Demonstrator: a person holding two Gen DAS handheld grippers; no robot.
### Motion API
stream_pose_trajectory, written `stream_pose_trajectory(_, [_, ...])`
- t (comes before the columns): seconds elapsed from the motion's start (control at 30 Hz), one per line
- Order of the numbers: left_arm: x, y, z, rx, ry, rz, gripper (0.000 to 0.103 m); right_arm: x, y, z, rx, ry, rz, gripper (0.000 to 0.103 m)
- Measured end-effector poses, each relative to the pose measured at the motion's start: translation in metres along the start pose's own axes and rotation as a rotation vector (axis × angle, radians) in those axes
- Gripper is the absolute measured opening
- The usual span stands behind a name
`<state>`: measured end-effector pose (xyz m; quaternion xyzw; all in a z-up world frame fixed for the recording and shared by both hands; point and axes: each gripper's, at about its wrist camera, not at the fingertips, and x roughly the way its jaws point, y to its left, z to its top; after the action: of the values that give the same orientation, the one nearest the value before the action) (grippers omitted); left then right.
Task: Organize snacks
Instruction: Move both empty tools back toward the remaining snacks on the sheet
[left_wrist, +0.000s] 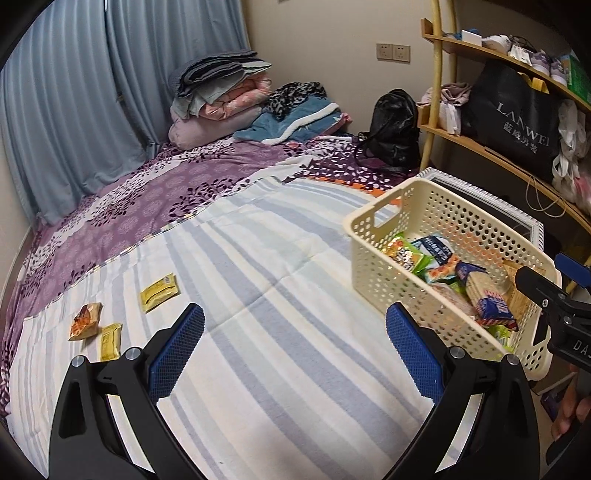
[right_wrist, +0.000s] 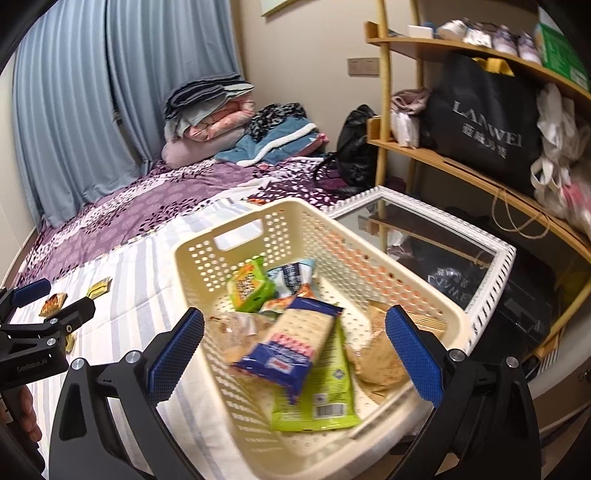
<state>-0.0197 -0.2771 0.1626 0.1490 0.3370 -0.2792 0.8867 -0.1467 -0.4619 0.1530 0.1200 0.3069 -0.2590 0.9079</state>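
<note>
A cream perforated basket (left_wrist: 384, 221) (right_wrist: 207, 251) sits on the striped blanket at the bed's right edge and holds several snack packs, with a blue-and-white cracker pack (right_wrist: 291, 343) (left_wrist: 487, 295) on top. Three small packets lie on the blanket at the left: a yellow one (left_wrist: 159, 291), an orange one (left_wrist: 85, 320) and another yellow one (left_wrist: 110, 341). My left gripper (left_wrist: 295, 325) is open and empty above the blanket, between the packets and the basket. My right gripper (right_wrist: 295, 328) is open and empty, over the basket.
A white-framed mirror (right_wrist: 436, 236) lies beside the basket at the bed's edge. A wooden shelf (right_wrist: 461, 162) with bags stands on the right. Folded bedding (left_wrist: 221, 99) and a black backpack (left_wrist: 395, 125) are at the bed's far end.
</note>
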Motion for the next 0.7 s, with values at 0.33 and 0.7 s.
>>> stream_pose_trajectory(0.33, [-0.003, 0.054, -0.015, -0.077, 0.016, 0.063, 0.1, 0.011, 0.052, 0.002, -0.08, 0.026, 0.052, 0.098])
stream_pose_trajectory(0.7, [0.004, 0.11, -0.032, -0.154, 0.048, 0.125, 0.1, 0.025, 0.105, 0.001, -0.166, 0.068, 0.086, 0.098])
